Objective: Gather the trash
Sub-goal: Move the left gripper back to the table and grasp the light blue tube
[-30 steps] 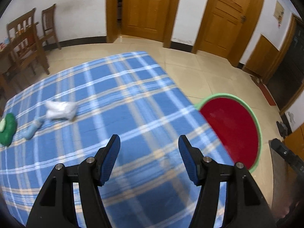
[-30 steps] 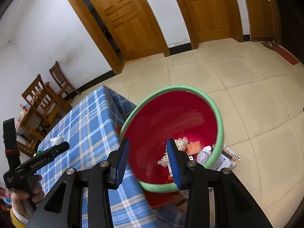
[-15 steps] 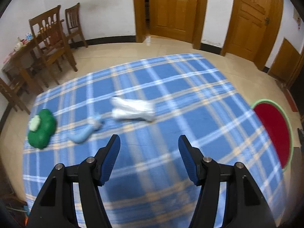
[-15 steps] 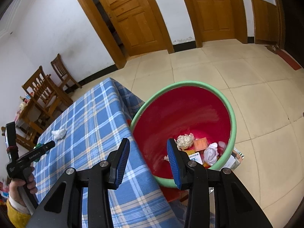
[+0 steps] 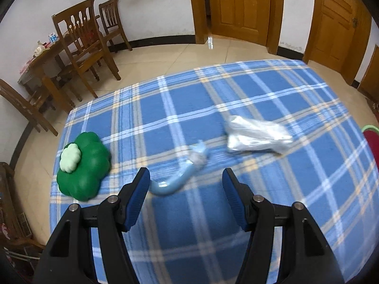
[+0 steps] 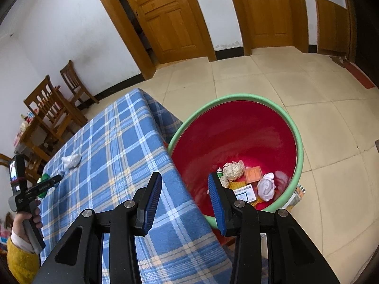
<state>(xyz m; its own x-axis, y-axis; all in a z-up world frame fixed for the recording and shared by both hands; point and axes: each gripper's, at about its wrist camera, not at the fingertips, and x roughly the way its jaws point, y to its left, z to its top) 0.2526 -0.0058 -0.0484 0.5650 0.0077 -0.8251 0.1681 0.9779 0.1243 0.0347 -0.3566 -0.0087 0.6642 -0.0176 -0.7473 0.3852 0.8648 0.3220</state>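
A light blue twisted wrapper lies on the blue plaid tablecloth, just ahead of my left gripper, which is open and holds nothing. To the wrapper's right lies a crumpled clear plastic bag, also seen small as a white bag in the right wrist view. My right gripper is open and empty, above the table's corner beside the red bin with a green rim. The bin holds crumpled paper, an orange box and a white wad.
A green clover-shaped object sits at the table's left edge. Wooden chairs and a side table stand beyond the left end. A hand in a yellow sleeve holds the left gripper handle. Tiled floor surrounds the bin; wooden doors line the far wall.
My left gripper has swung left across the table, bringing the blue wrapper and plastic bag close in front of it; the bin has slid out to the right edge. The right gripper shifted slightly.
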